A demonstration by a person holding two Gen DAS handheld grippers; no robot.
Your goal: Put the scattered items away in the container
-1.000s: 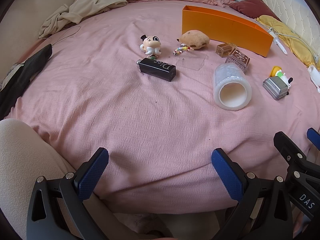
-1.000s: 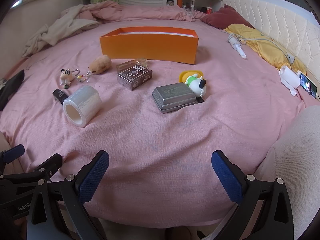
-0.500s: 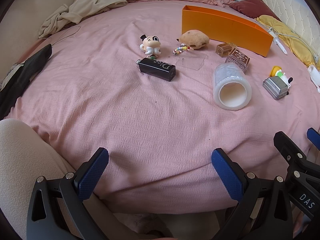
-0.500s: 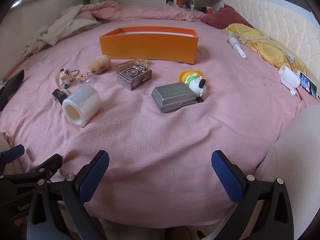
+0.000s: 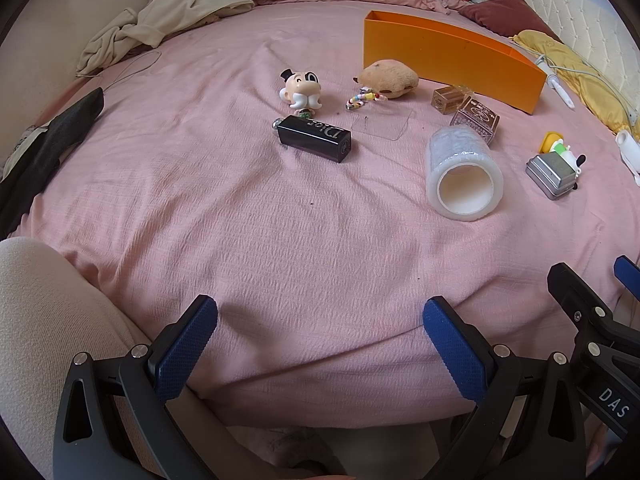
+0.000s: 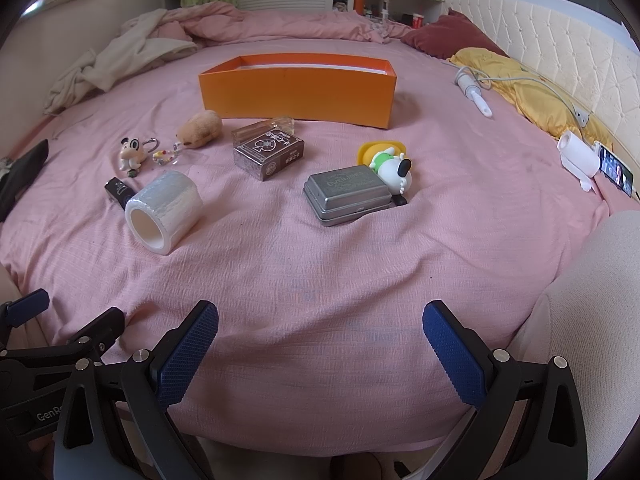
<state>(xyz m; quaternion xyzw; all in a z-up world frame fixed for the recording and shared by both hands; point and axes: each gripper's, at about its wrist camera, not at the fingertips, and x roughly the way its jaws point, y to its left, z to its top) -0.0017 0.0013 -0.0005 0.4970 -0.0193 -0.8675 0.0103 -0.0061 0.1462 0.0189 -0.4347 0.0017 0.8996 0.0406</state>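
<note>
- Wide pink-sheeted bed (image 6: 320, 264); long orange cardboard container (image 6: 296, 94) sits far back.
- Left tool (image 5: 320, 340) and right tool (image 6: 320, 340) spread apart, empty, over bare near edge.

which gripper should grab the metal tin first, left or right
Right. The metal tin lies nearly straight ahead of the open right gripper, while for the left gripper it sits far off to the side.

- The left gripper (image 5: 320, 344) is hovering with blue-padded jaws spread wide over the pink bedspread (image 5: 280, 248).
- A black rectangular lipstick box (image 5: 314, 138) is lying below a moustached cartoon figurine (image 5: 301, 89) (just beside it).
</note>
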